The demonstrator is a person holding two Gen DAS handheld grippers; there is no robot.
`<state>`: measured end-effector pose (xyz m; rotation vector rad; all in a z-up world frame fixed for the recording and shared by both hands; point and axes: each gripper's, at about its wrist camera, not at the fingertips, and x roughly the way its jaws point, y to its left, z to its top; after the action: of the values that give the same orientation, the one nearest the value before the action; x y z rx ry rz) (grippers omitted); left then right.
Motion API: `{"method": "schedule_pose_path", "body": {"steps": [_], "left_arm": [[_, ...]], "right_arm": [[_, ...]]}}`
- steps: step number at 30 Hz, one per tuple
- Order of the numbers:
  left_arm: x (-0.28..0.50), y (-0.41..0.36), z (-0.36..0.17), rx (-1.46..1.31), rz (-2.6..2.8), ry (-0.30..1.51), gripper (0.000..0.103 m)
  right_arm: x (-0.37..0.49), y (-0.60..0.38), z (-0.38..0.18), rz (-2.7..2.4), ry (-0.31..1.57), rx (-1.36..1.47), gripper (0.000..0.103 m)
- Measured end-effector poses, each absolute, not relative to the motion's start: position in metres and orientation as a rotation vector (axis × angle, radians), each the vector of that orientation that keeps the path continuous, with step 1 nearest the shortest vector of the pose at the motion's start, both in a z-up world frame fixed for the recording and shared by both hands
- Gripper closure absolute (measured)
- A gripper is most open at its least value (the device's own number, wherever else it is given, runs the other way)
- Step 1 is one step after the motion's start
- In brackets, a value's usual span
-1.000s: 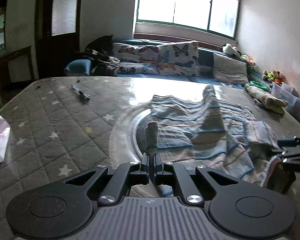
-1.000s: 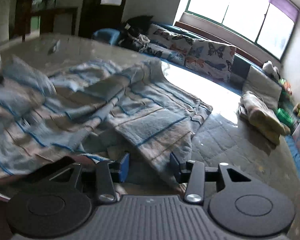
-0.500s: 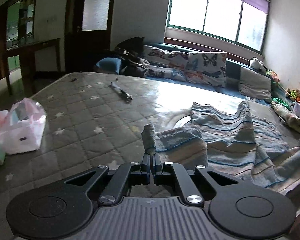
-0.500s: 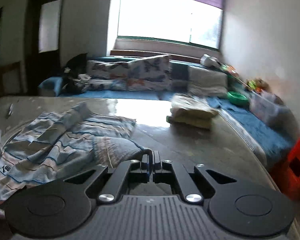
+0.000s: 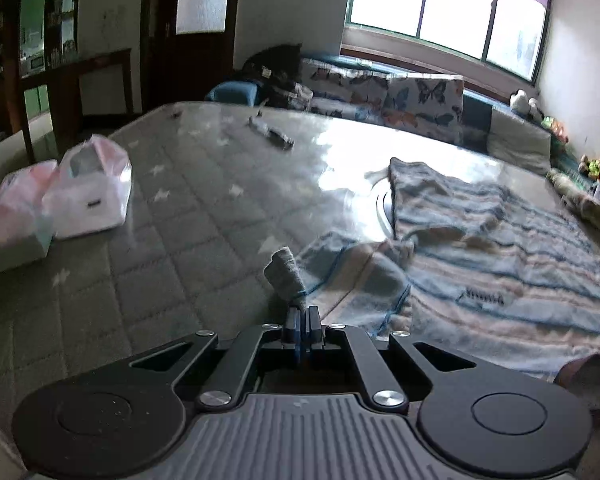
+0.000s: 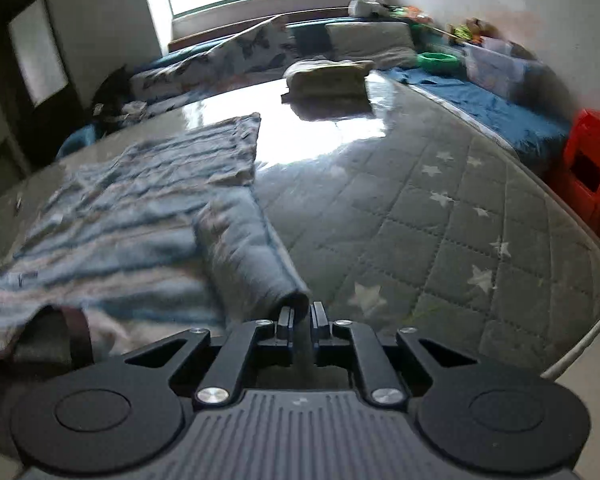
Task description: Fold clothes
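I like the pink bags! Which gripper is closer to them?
Left. The left gripper pinches the striped garment on the pink bags' side of the mattress; the right gripper holds the garment's opposite end.

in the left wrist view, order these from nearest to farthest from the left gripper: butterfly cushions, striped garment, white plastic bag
1. striped garment: clamped in the left gripper, spreading right
2. white plastic bag: far left on the mattress
3. butterfly cushions: beyond the mattress, under the window

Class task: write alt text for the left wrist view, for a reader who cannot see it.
The left gripper pinches a corner of a blue-and-beige striped knit garment spread on a grey star-quilted mattress. Pink-and-white plastic bags sit at its left edge.
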<state>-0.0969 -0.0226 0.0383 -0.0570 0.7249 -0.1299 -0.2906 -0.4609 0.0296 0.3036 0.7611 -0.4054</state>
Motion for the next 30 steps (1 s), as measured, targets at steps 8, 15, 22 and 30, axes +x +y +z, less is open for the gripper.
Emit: {"method": "schedule_pose_path", "body": {"steps": [8,15,22,30], "left_arm": [[-0.103,-0.024,0.043,-0.029,-0.12,0.714,0.091],[-0.1,-0.014,0.045,-0.034,-0.051,0.711,0.067],[-0.093,-0.011,0.046,-0.024,-0.02,0.712,0.059],[-0.078,-0.035,0.042,-0.002,-0.066,0.729,0.051]], "right_arm": [[-0.271,-0.434,0.052,-0.386,0.7,0.066,0.037],[-0.212,-0.422,0.024,-0.31,0.757,-0.029,0.03],[-0.189,-0.441,0.009,-0.374,0.792,-0.13,0.024],[-0.218,-0.489,0.031,-0.617,0.714,-0.064,0.024]]}}
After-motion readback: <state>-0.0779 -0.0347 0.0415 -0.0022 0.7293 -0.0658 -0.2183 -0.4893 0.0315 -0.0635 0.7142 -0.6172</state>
